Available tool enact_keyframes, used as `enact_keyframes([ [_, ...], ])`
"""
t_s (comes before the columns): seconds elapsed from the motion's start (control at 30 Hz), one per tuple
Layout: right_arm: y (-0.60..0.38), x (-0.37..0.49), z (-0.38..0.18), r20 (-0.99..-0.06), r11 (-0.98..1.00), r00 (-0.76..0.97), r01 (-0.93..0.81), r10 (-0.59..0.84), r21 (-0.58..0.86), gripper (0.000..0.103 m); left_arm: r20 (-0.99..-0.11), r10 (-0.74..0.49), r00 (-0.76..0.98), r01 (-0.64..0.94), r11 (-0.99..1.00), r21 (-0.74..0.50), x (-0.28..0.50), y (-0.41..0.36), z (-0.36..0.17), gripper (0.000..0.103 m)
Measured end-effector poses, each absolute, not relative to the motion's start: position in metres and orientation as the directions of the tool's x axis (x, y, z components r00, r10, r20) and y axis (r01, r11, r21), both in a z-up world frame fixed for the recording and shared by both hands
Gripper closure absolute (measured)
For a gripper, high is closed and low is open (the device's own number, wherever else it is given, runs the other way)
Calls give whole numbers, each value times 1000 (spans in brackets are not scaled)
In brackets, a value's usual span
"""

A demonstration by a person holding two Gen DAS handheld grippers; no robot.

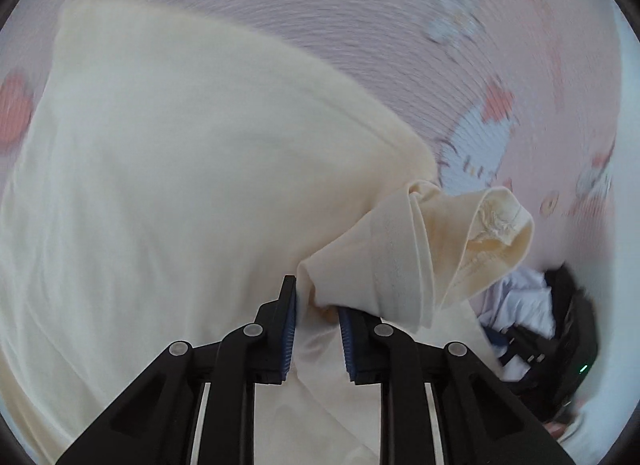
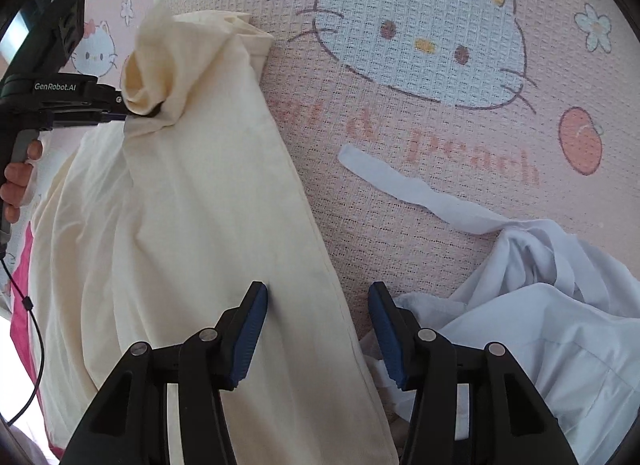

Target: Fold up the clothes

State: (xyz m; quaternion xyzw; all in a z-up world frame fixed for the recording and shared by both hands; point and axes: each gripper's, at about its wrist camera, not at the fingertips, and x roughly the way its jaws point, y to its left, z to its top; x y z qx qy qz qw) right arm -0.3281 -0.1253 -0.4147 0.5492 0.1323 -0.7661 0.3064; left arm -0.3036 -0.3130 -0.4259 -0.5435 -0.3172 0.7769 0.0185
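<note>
Left gripper (image 1: 318,317) pinches a bunched corner of the cream garment (image 1: 160,185), fingers nearly closed on the cloth; in the right wrist view it sits at upper left (image 2: 150,111), a hand (image 2: 18,181) on its handle. Cream garment lies spread across the pink cartoon-cat blanket (image 2: 400,169), filling left and centre. Right gripper (image 2: 318,325) about half open, holding nothing, fingers straddling the garment's right edge. White garment (image 2: 540,305) crumpled at lower right.
</note>
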Motion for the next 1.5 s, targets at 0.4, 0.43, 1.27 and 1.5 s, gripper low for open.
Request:
enact_keyframes([
  [0.4,-124,-275,-403,-917,-696,-124,691,-380,195,92,-747,412,-522,499,-563,-659,-249,-384,-451,86],
  [0.43,-126,-272,-404,-921,-700,-124,689,-369,188,92,-735,417,-534,468,-578,-668,-250,-379,-445,86],
  [1.27,-114,-315,-398,-908,-815,-199,538,-368,213,51,-901,365,-235,222,-882,-415,-342,-236,-356,43],
  [1.5,-98,-334,-402,-918,-833,-166,501,-359,236,50,-966,234,-108,246,-935,-254,-378,-204,-385,43],
])
